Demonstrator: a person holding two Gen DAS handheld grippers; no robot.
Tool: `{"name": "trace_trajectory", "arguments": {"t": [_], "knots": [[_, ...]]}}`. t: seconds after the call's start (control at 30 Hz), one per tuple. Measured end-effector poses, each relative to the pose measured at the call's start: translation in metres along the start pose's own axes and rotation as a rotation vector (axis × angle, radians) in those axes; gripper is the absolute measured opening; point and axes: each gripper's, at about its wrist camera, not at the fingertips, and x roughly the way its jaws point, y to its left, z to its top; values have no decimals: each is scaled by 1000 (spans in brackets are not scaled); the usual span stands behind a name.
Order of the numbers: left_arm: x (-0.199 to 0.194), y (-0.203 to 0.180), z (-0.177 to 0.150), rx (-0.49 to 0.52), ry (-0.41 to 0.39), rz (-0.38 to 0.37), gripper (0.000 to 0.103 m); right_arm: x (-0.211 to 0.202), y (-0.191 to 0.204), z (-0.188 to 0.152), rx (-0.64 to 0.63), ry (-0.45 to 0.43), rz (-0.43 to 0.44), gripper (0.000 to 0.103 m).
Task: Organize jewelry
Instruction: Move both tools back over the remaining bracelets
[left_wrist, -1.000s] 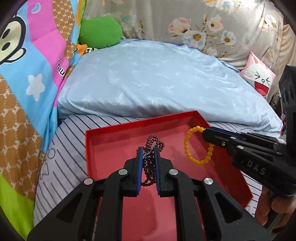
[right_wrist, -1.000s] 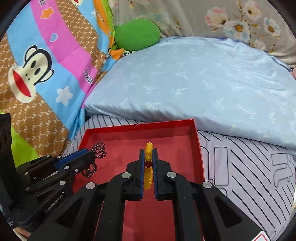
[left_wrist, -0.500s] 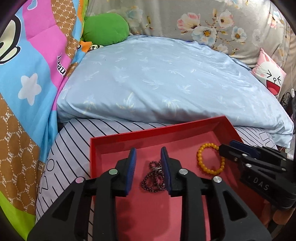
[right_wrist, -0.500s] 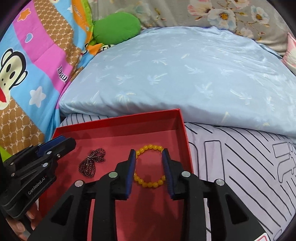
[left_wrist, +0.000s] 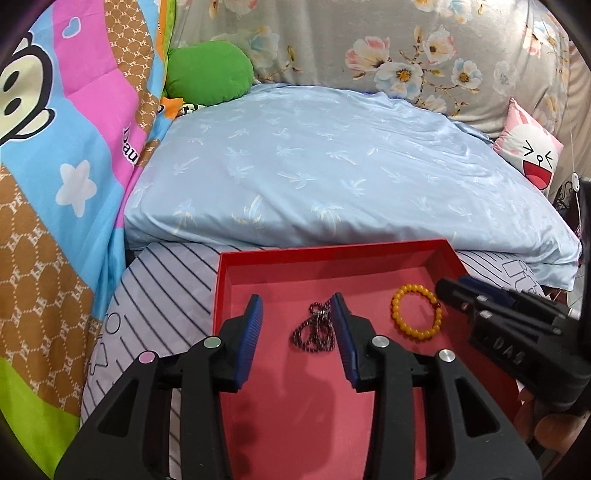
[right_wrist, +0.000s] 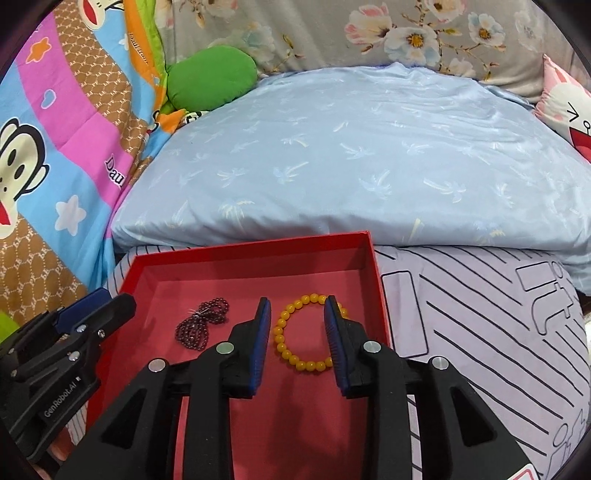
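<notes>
Both claws, left gripper (left_wrist: 295, 325) and right gripper (right_wrist: 295, 325), had just opened and released, leaving the dark bead necklace (left_wrist: 314, 330) at nine o'clock of the yellow bead bracelet (left_wrist: 416, 313) in the red tray (left_wrist: 332, 260), both pieces apparently placed.

Red tray (left_wrist: 334, 266); yellow bead bracelet (left_wrist: 416, 317); dark maroon bead necklace (left_wrist: 314, 328); pale blue pillow (left_wrist: 332, 177), palm print; lilac sheet (right_wrist: 480, 314), dark stripes; green cushion (left_wrist: 208, 72)

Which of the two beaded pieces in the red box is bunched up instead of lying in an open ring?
The dark maroon beads, bunched; the yellow bracelet lies open.
</notes>
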Motion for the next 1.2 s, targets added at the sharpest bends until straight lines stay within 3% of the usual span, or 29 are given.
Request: {"name": "trace_trajectory", "arguments": {"t": [0.27, 0.33, 0.63, 0.83, 0.97, 1.07, 1.2], "knots": [[-44, 3, -22, -19, -14, 14, 37, -65, -2, -28, -63, -49, -4, 36], [-61, 2, -34, -15, -27, 16, 46, -81, -3, -41, -79, -57, -8, 37], [-107, -11, -94, 2, 6, 24, 47, -138, -14, -105, -91, -47, -17, 37], [-123, -13, -138, -10, 52, 38, 47, -155, -18, -148, -78, 2, -5, 39], [-128, -13, -164, -35, 85, 50, 48, -162, -13, -182, -102, 36, 1, 48], [-132, -12, -182, -67, 103, 63, 55, -165, -2, -209, -139, 60, 11, 58], [-136, -13, -198, -69, 113, 81, 59, -161, 12, -233, -163, 100, 34, 62]]}}
